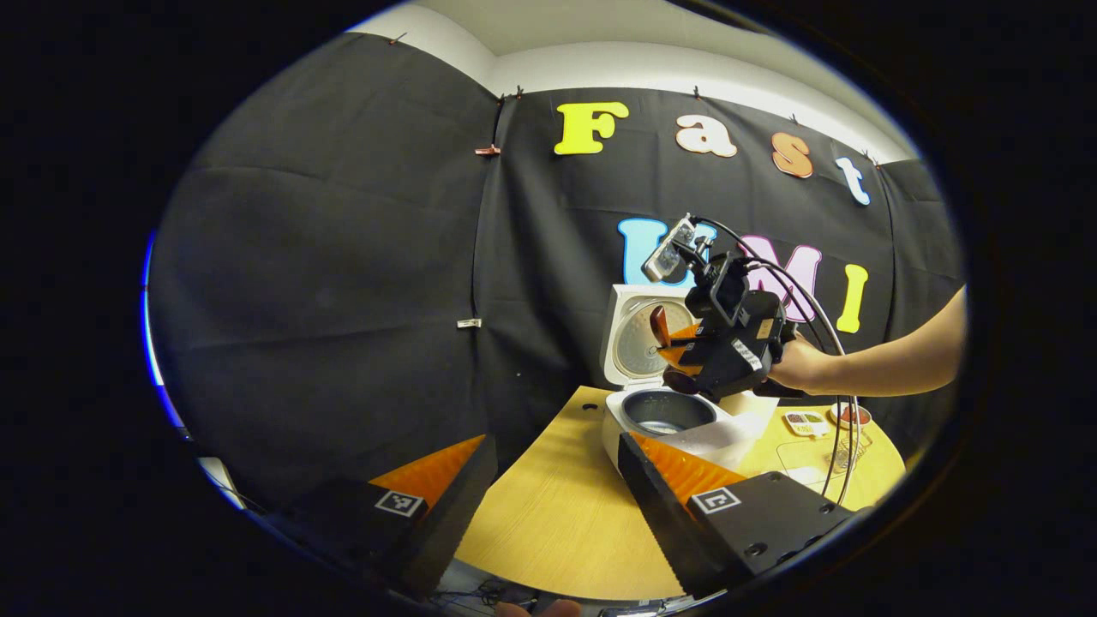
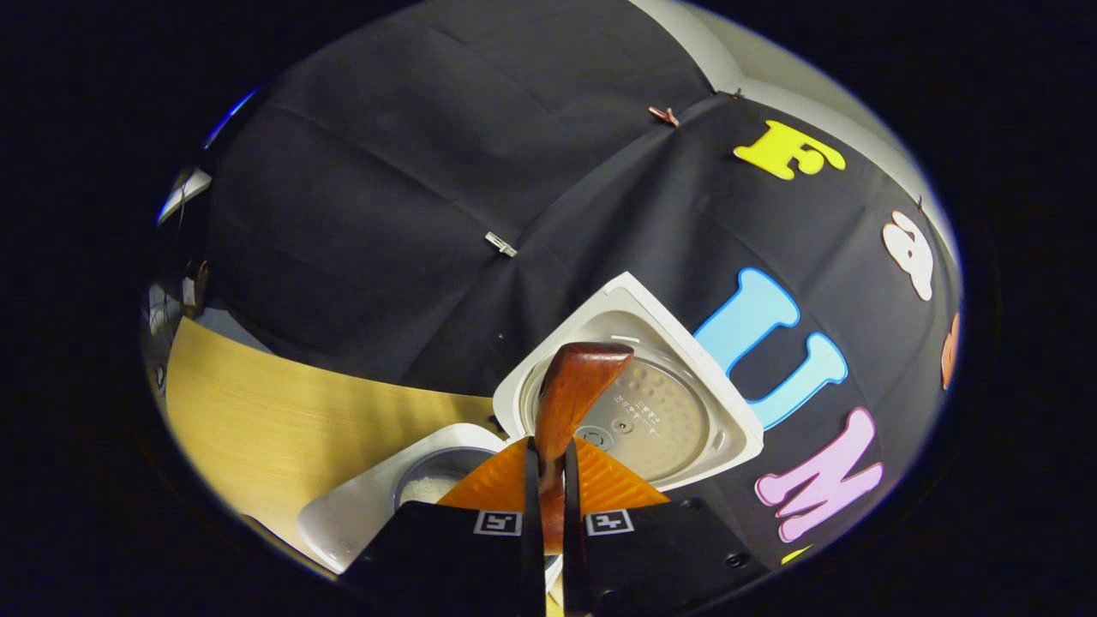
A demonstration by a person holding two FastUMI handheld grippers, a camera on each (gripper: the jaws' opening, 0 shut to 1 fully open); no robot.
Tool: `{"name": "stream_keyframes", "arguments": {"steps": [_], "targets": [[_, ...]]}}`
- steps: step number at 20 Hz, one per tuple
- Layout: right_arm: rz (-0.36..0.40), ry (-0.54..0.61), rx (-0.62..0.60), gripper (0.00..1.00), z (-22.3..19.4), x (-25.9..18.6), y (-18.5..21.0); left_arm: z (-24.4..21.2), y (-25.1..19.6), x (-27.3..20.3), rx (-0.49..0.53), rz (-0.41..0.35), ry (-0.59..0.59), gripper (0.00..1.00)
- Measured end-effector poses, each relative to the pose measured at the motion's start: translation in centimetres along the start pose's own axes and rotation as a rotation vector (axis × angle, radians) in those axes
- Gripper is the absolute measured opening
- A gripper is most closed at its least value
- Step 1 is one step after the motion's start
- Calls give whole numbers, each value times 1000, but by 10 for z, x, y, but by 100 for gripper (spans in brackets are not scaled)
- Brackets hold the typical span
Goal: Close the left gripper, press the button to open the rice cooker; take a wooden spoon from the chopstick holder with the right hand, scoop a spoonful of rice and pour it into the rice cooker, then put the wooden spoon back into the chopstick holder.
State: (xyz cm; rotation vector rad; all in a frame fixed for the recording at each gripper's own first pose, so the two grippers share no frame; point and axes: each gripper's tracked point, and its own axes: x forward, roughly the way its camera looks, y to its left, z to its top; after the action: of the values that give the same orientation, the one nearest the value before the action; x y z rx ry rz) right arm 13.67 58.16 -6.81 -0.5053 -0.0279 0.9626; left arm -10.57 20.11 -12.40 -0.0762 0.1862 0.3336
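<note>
Where black cloth walls meet, a wooden table [image 1: 548, 514] stands.

Round table [image 1: 548, 523] of pale wood grain stood against the black cloth wall [image 1: 343, 283]. The cloth hung in panels, pinned along the top and clipped at the seam [image 1: 469, 323]. A white wall [image 1: 651, 73] showed above it. On the table's far right lay a small flat white dish [image 1: 806, 422] with dark and pale contents, beside it a clear glass container [image 1: 848, 446].
</note>
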Motion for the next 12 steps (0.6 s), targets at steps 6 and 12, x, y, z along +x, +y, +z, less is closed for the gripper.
{"name": "stream_keyframes", "arguments": {"steps": [6, 12], "targets": [[4, 14, 349, 12, -6, -9, -10, 0, -7, -2, 6, -1, -1, 98], [0, -33, 725, 12, -6, -49, -31, 5, -21, -7, 17, -14, -12, 98]]}}
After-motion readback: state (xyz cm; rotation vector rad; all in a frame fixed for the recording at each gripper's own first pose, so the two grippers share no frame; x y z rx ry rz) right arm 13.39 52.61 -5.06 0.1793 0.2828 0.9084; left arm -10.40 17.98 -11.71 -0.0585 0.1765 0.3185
